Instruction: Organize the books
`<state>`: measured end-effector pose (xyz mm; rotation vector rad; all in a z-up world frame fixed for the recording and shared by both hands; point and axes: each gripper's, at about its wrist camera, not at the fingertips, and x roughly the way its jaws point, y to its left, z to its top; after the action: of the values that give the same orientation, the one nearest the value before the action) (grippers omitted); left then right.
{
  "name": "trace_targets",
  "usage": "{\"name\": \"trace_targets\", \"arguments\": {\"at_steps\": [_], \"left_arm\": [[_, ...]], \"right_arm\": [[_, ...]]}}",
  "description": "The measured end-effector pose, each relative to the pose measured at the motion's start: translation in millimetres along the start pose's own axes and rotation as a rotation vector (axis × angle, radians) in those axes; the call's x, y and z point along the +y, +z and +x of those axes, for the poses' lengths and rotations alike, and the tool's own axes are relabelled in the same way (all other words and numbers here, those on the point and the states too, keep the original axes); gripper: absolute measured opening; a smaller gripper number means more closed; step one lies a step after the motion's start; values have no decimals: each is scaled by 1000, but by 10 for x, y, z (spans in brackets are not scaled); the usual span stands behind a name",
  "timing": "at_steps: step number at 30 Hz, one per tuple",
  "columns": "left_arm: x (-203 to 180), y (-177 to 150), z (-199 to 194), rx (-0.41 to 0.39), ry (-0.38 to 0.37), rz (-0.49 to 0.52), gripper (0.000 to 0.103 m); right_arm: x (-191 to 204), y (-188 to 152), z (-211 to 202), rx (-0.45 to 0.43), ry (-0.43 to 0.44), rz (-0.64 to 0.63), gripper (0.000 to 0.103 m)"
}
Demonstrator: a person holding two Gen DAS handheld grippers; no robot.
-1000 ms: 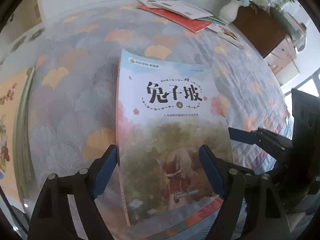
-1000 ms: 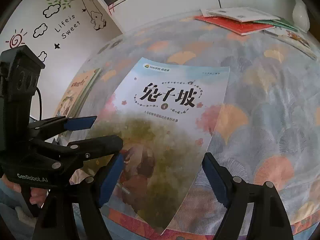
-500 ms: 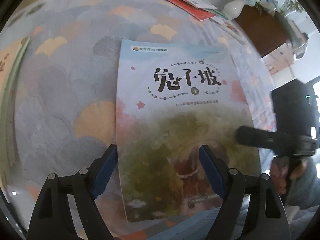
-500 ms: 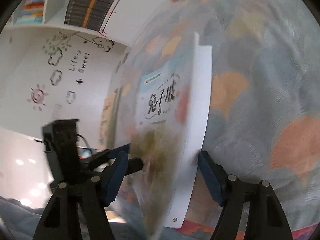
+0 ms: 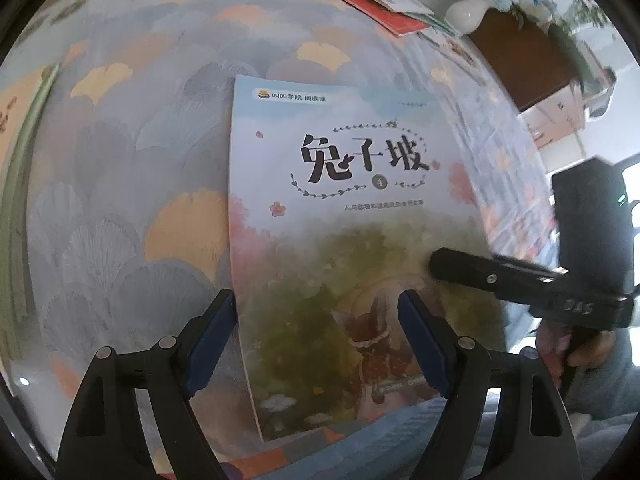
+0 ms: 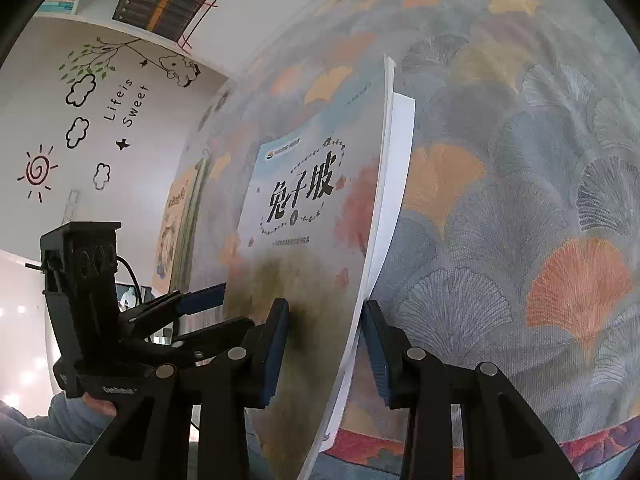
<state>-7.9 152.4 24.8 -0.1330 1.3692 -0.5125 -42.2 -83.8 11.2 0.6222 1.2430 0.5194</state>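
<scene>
A thin book (image 5: 344, 216) with a pale blue cover and black Chinese title lies on the patterned cloth (image 5: 120, 200). My left gripper (image 5: 316, 340) hangs open over its near end, one finger outside the spine, the other above the cover. My right gripper (image 6: 326, 340) straddles the book's (image 6: 312, 216) right edge, one pad on the cover, the other beneath the raised pages. Its jaws are closing, and a gap still shows beside the pages. A white lower page (image 6: 400, 152) peeks out underneath. In the right wrist view my left gripper (image 6: 228, 308) is at the left.
A red book (image 5: 372, 4) under other loose books lies at the table's far edge. An orange book (image 6: 176, 220) lies at the left side. A white vase (image 5: 468, 12) and a wooden cabinet (image 5: 520, 52) stand beyond the right edge. A hand (image 5: 580, 344) holds the right gripper.
My right gripper rolled over and slid onto the book's right edge while its jaws narrowed, and that edge has lifted off the lower page. The left gripper tipped further down and stayed open.
</scene>
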Motion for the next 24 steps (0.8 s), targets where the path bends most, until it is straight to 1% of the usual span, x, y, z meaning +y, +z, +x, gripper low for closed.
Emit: {"name": "trace_targets", "arguments": {"at_steps": [2,5,6,11,14,17,19,21,24], "left_arm": [[22,-1,-54,-8,-20,-9,79],[-15,-13,-124,-21,-17,8,79],[-25,-14,-147,-25,-14,17,79],[19,-21,-223,-31,-25,26,79],[85,-31,-286,-33,-24,22,79],[160,-60,-384,-26,-48,19,79],[191,-77,-455,-33,-36,34,79],[228,-85,-528,-42,-19,55,79],[338,-84,-685,-66,-16,57,79]], "right_arm": [[-2,-16,-22,-5,-11,-3,37],[45,-28,-33,-14,-35,-18,37],[-2,-32,-63,-17,-32,-18,37],[1,-38,-66,-33,-7,15,37],[118,-61,-78,-53,-11,-8,37],[319,-89,-78,-94,-68,-77,35],[477,-116,-55,-117,-94,-122,34],[600,-132,-60,-143,-94,-138,34],[832,-156,-46,-179,-116,-190,33]]}}
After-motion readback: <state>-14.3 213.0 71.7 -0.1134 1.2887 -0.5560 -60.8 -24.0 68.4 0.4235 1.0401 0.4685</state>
